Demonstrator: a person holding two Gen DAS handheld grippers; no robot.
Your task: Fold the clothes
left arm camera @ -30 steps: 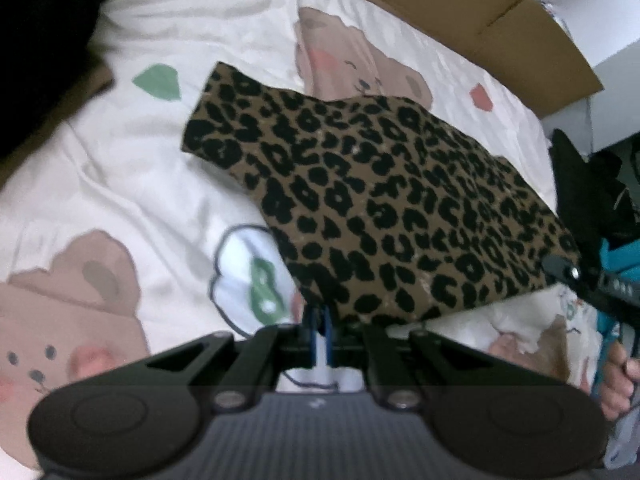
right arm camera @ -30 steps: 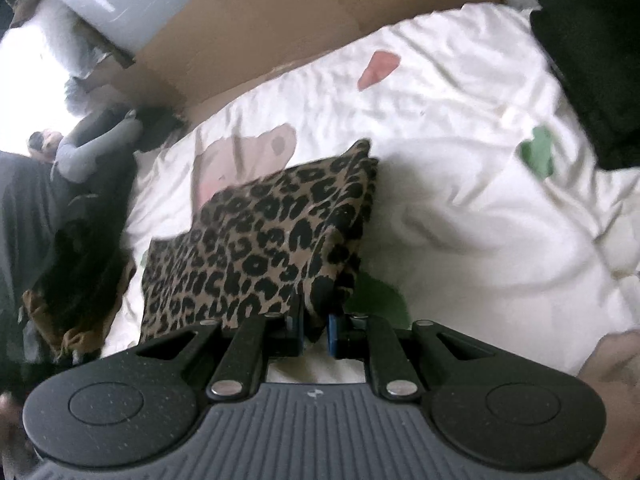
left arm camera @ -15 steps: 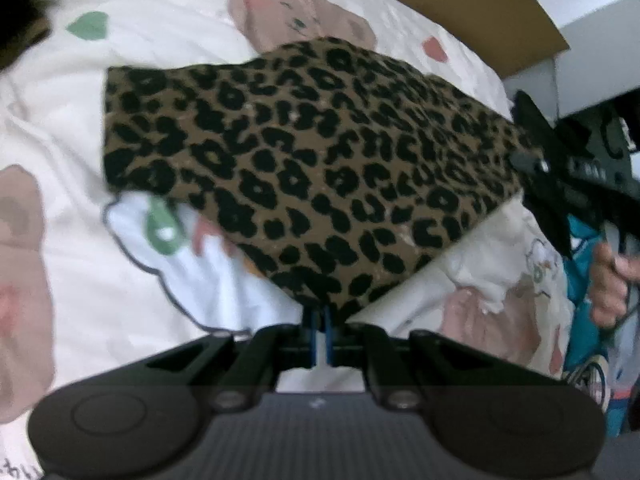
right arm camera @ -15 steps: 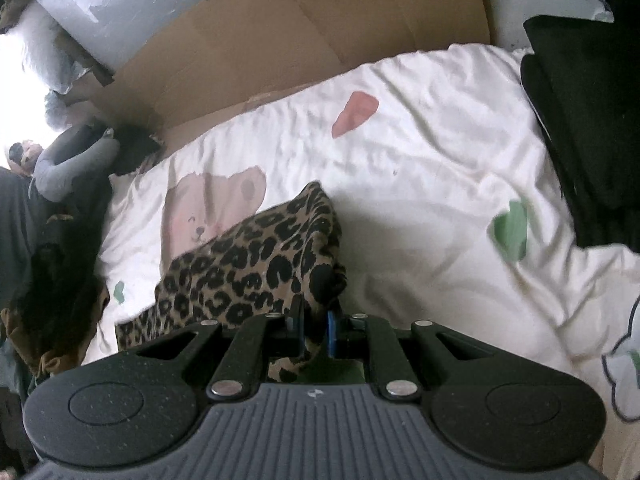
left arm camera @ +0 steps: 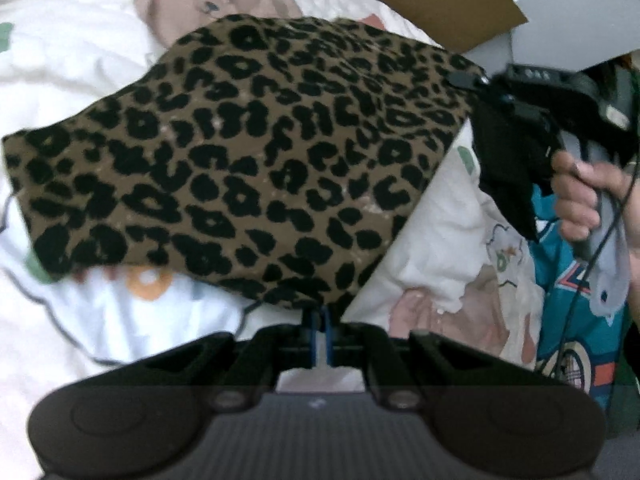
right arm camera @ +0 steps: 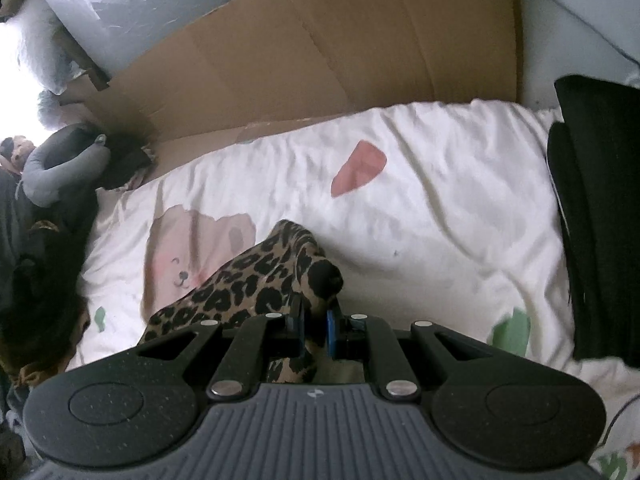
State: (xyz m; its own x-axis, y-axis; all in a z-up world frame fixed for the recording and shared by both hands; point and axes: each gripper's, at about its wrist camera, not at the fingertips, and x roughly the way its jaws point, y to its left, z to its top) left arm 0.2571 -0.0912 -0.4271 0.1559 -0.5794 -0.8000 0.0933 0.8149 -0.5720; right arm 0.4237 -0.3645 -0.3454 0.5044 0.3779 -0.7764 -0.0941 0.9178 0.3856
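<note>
A brown leopard-print garment hangs stretched above the white bear-print bedding. My left gripper is shut on its near corner. The far right corner is pinched by my right gripper, held by a person's hand. In the right wrist view, my right gripper is shut on a bunched fold of the leopard garment, which trails down to the left over the bedding.
A flattened cardboard sheet leans behind the bed. Black clothing lies at the right edge of the bedding. Dark clothes and a grey item pile up on the left. A teal printed fabric lies beside the bed.
Both grippers have lifted the leopard garment off the bedding and carried it forward; it now hangs spread between them, and the right gripper looks further up the bed.
</note>
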